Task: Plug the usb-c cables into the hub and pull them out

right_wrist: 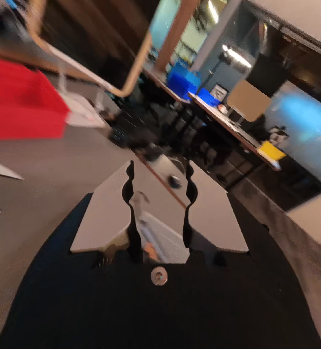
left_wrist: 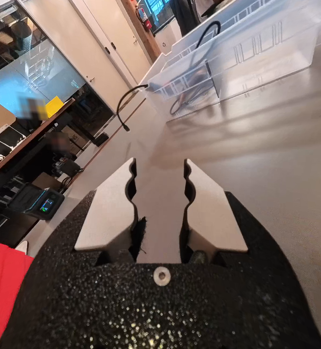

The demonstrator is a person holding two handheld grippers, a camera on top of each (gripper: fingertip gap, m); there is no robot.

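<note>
Ahead of left gripper: bare table, room to pass.
Far right: clear plastic bins stand in the way (one black cable arcs out over the table edge).
Right gripper: blurred; a red bin probably stands left.

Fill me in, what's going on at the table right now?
Neither gripper is handling anything. The left gripper is open and empty above the table, pointing toward a clear plastic bin with black cables inside; one cable arches out over its corner, plug hanging free. The right gripper is also open and empty, its view blurred. No hub is visible.
</note>
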